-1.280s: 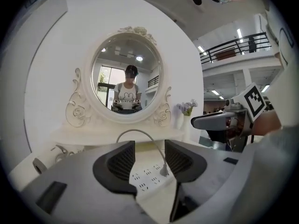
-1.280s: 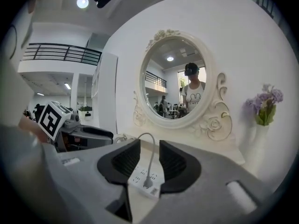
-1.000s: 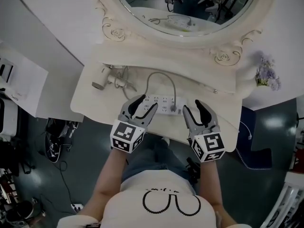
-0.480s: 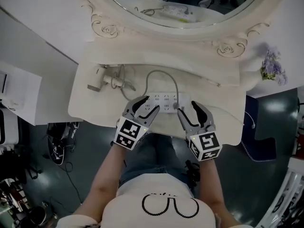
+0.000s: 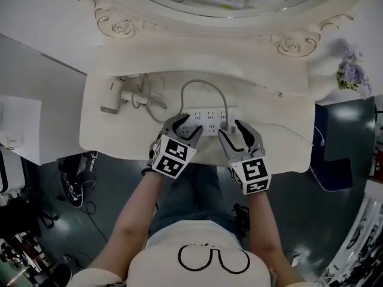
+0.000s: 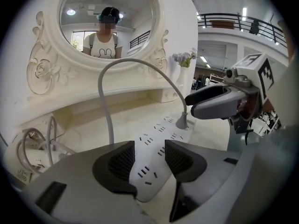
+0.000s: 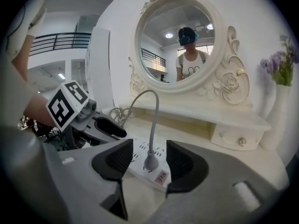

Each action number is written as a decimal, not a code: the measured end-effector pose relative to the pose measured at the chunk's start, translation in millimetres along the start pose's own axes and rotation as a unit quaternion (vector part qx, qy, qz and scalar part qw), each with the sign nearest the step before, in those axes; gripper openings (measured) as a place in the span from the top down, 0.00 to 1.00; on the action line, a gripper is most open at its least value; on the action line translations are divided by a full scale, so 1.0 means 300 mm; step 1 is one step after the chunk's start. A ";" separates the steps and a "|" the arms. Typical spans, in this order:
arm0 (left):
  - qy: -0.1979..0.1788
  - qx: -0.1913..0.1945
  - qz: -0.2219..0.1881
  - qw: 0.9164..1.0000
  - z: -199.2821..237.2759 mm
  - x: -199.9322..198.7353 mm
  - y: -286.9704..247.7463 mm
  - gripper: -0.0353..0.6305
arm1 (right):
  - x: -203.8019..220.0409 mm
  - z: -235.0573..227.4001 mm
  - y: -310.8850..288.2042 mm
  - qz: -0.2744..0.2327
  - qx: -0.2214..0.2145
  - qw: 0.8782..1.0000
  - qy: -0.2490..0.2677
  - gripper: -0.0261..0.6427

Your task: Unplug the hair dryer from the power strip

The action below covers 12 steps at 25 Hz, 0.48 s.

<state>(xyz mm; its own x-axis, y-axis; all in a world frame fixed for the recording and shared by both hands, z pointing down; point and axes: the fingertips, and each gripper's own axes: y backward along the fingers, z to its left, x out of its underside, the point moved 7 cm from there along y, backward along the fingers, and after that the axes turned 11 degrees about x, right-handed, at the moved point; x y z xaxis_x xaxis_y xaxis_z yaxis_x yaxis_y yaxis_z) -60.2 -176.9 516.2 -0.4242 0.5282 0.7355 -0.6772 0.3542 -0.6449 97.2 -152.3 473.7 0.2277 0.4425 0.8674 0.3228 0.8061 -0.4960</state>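
A white power strip [image 5: 206,123] lies on the cream vanity top [image 5: 119,136]. A grey plug [image 5: 224,126] sits in its right end, and its grey cable [image 5: 200,85] arcs up and back. The white hair dryer [image 5: 112,98] lies at the back left. My left gripper [image 5: 181,126] is open, its pads either side of the strip's left end [image 6: 159,139] without touching. My right gripper [image 7: 149,157] has its jaws closing, with the plug [image 7: 150,164] between them. A gap shows on both sides of the plug.
An oval mirror [image 7: 180,41] in an ornate frame stands behind a raised shelf. A vase of purple flowers [image 5: 353,73] stands at the right. Coiled cords [image 5: 146,94] lie beside the hair dryer. A small drawer with a knob [image 7: 242,142] sits at the back right.
Both grippers have come down and forward onto the power strip, the left over its left end and the right around the plug.
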 end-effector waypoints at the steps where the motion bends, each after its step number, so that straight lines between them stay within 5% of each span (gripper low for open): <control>1: 0.000 0.003 0.003 1.000 0.001 -0.001 -0.002 0.65 | 0.010 0.005 -0.009 0.004 0.001 1.000 0.005 0.63; 10: 0.001 0.005 -0.003 1.000 0.000 0.004 -0.001 0.65 | 0.057 0.036 -0.069 0.030 0.019 0.998 0.055 0.70; 12: 0.004 0.002 -0.010 1.000 -0.001 0.007 0.000 0.65 | 0.070 0.040 -0.078 0.031 0.022 0.997 0.068 0.80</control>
<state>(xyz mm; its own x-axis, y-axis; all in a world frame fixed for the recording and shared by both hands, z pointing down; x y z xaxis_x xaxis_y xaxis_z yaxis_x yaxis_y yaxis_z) -60.9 -175.4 517.6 -0.4061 0.5268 0.7467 -0.6885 0.3609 -0.6290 83.3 -157.2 504.2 0.3684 0.4370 0.8206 0.2644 0.7970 -0.5431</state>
